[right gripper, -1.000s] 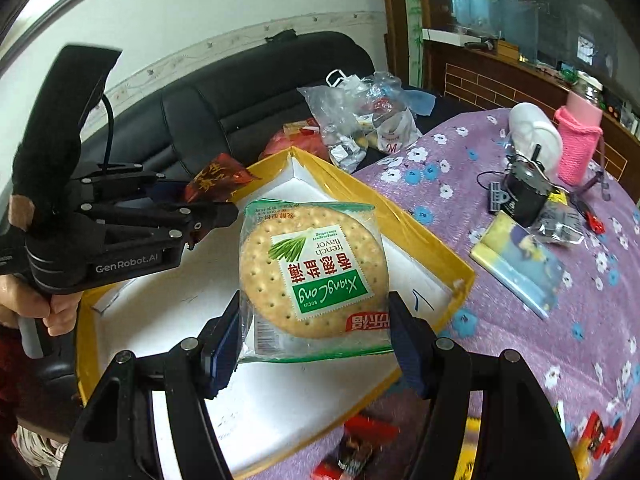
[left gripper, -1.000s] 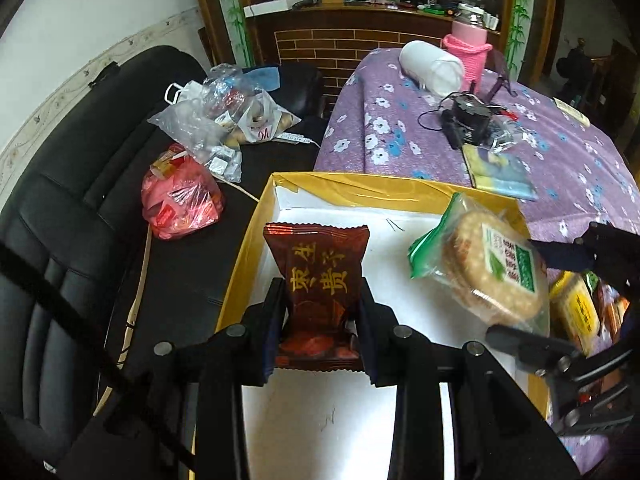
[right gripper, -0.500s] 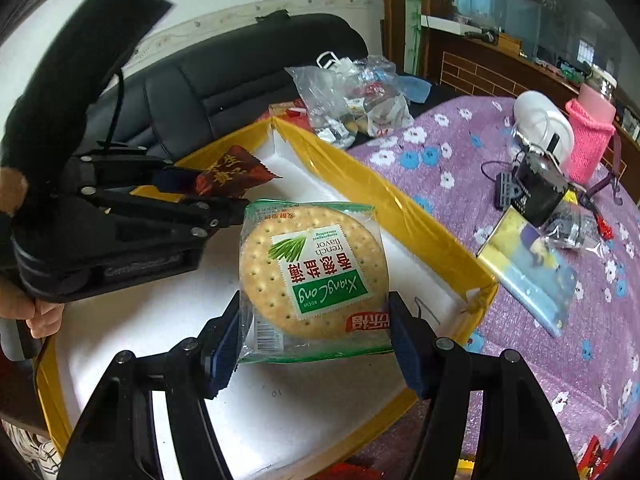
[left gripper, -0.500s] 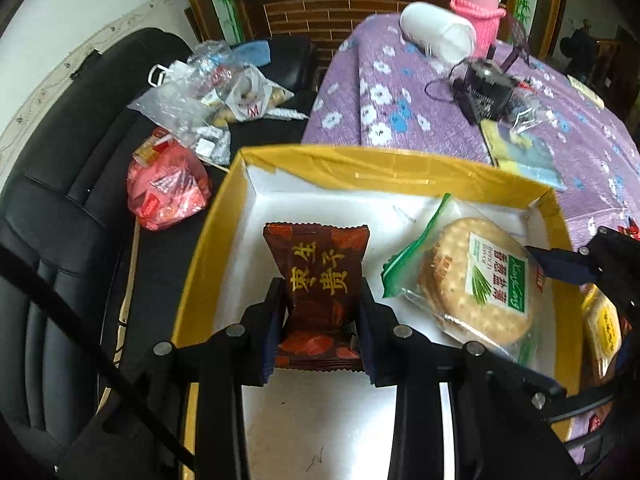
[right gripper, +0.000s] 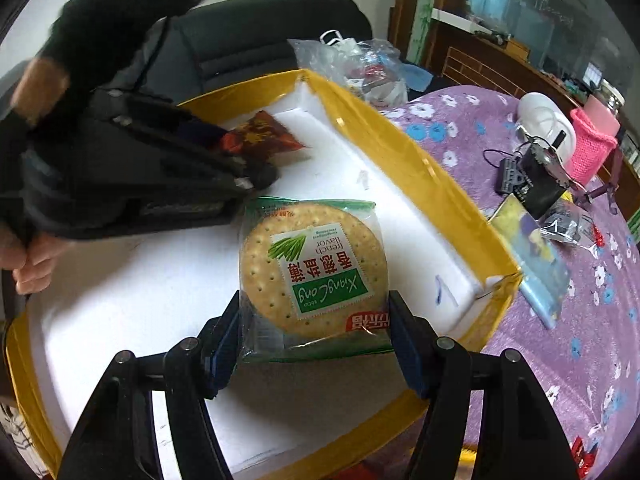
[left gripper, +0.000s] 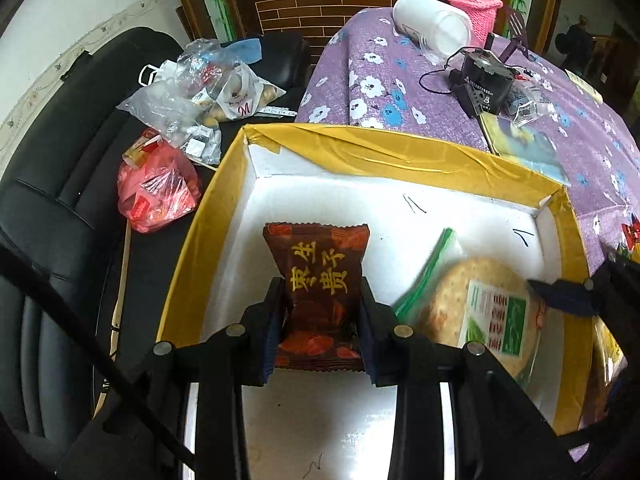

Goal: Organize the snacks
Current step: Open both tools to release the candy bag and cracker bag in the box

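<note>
Both snacks are held over the wide, shallow, yellow-walled cardboard box with a white floor [left gripper: 224,184], so the step in hand looks like the placing stage: carrying each packet in and setting it down. The left hand-held gripper [left gripper: 320,320] is clamped on the lower half of a dark brown foil snack packet printed with gold Chinese characters [left gripper: 318,276], its jaws pressing the packet's two sides so that it stands upright toward the left of the box. The right hand-held gripper [right gripper: 316,336] is clamped on the lower edge of a round cracker sealed in a clear, green-edged wrapper with a green label [right gripper: 314,268], which sits just right of the brown packet and closer to the box's right wall. Whether either packet touches the white floor cannot be told from these views. The box rests partly on the counter under a purple floral cloth [left gripper: 400,92], where a white jar on its side [left gripper: 432,26] and a small black device [left gripper: 480,84] lie far from the work. To the left, on a black leather sofa [left gripper: 52,200], sit a red plastic bag [left gripper: 156,192] and clear plastic bags of food [left gripper: 192,92]. The next move, as I judge it, calls for lowering each packet until it rests on the floor, keeping the two from overlapping, then parting the jaws and lifting straight out without dragging the wrappers.
</note>
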Available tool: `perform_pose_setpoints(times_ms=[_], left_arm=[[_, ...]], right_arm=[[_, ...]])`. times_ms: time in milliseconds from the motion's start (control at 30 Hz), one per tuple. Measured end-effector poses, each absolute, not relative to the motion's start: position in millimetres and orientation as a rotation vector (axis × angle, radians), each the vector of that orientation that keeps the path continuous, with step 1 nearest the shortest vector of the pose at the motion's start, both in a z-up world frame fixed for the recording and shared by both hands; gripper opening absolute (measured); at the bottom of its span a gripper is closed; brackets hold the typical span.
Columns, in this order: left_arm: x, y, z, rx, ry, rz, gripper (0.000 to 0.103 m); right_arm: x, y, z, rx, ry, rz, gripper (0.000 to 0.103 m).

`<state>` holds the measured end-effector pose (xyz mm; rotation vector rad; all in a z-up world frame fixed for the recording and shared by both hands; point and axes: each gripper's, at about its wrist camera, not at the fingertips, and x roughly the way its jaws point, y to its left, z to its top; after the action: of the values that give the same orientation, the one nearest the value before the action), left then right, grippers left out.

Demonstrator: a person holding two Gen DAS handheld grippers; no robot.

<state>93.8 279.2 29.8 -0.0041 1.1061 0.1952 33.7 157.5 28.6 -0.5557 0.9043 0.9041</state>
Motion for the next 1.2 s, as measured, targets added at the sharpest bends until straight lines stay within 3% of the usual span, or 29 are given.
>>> perform_pose_setpoints(times_ms=[300, 367, 400, 433, 667, 833, 1200], left_arm=[[92, 278, 30, 0.007, 1.100, 0.210, 0.039], [91, 278, 31, 0.015, 1.100, 0.227, 0.053], [91, 278, 30, 0.016, 1.101, 0.234, 0.065], [89, 279, 30, 0.016, 1.097, 0.238, 0.069], [82, 274, 37, 0.010, 1.072, 0.244, 0.075], [71, 267, 51, -0.009, 1.047, 0.242, 0.086], [26, 238, 70, -0.040, 0.994, 0.243, 0.094]], right_arm=[[31, 158, 30, -0.542, 0.907, 0.900, 0.068], [32, 157, 31, -0.531, 0.904, 0.900, 0.069], [33, 157, 31, -0.524, 0.903, 0.903, 0.070], [32, 156, 33, -0.508, 0.898, 0.910, 0.072], [29, 142, 49, -0.454, 0.872, 0.911, 0.078], [17, 121, 68, -0.415, 0.818, 0.907, 0.081], [-10, 61, 89, -0.283, 0.782, 0.884, 0.084]])
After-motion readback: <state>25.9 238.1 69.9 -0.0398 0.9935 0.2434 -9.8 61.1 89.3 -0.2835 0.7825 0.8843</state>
